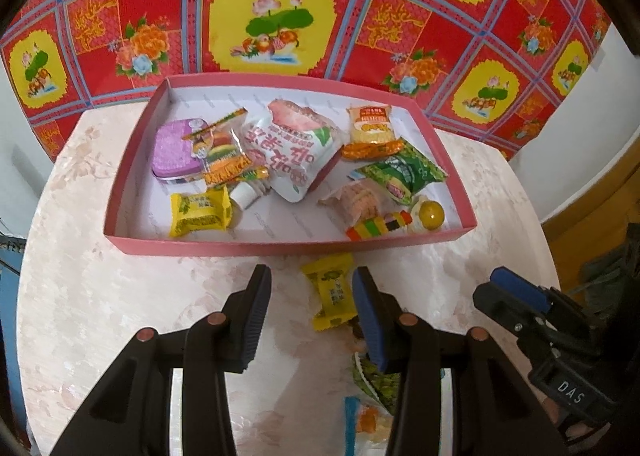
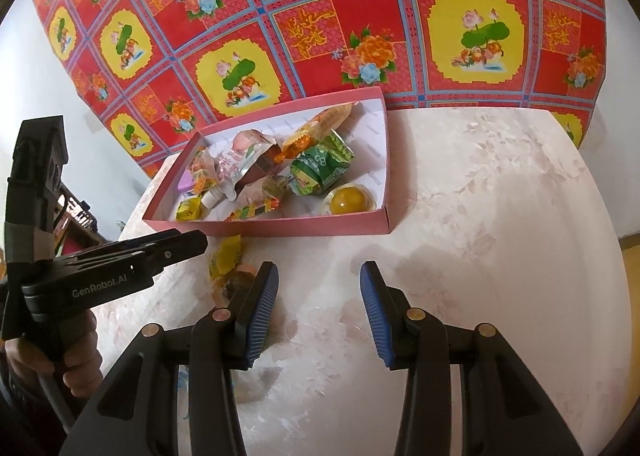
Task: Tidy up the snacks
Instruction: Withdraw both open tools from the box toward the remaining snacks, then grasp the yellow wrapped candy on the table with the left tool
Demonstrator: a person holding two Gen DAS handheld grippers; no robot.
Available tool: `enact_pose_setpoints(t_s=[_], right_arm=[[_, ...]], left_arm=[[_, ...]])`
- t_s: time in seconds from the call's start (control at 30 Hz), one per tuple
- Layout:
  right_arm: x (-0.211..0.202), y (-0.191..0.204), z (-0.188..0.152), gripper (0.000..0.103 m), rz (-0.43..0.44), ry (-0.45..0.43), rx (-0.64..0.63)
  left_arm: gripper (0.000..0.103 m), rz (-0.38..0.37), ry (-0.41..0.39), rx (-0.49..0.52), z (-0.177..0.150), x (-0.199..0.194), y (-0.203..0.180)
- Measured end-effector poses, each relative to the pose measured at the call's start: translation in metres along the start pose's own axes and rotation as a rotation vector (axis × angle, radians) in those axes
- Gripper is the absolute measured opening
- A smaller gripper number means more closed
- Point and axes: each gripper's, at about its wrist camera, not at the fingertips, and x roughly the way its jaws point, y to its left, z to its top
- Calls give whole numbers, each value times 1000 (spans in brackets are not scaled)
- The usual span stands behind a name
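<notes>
Your left claw (image 1: 312, 312) is spread and empty over the yellow candy (image 1: 330, 294) just outside the pink tray (image 1: 280, 246); that slick wrapper could squirt sideways when you pinch, and the right claw (image 2: 319, 310) is spread too

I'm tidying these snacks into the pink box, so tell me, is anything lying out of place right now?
Yes. A yellow wrapped candy lies on the table just outside the pink box, between the open left tongs. A green packet and an orange-and-blue packet also sit loose nearer the camera. The right tongs are empty.
</notes>
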Motion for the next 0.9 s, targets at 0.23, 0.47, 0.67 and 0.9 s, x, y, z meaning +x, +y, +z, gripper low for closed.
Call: enact_pose_setpoints(t_s=[0.23, 0.47, 0.67, 0.9], right_arm=[[-1, -3, -1, 44, 1, 2, 10], [-1, -7, -1, 44, 4, 4, 19], [0, -8, -2, 44, 8, 5, 21], [1, -6, -2, 44, 11, 10, 20]], left_arm=[[45, -33, 36, 20, -4, 9, -11], [45, 8, 46, 54, -6, 20, -20], [44, 21, 51, 20, -4, 31, -16], [28, 74, 22, 49, -9, 32, -19]])
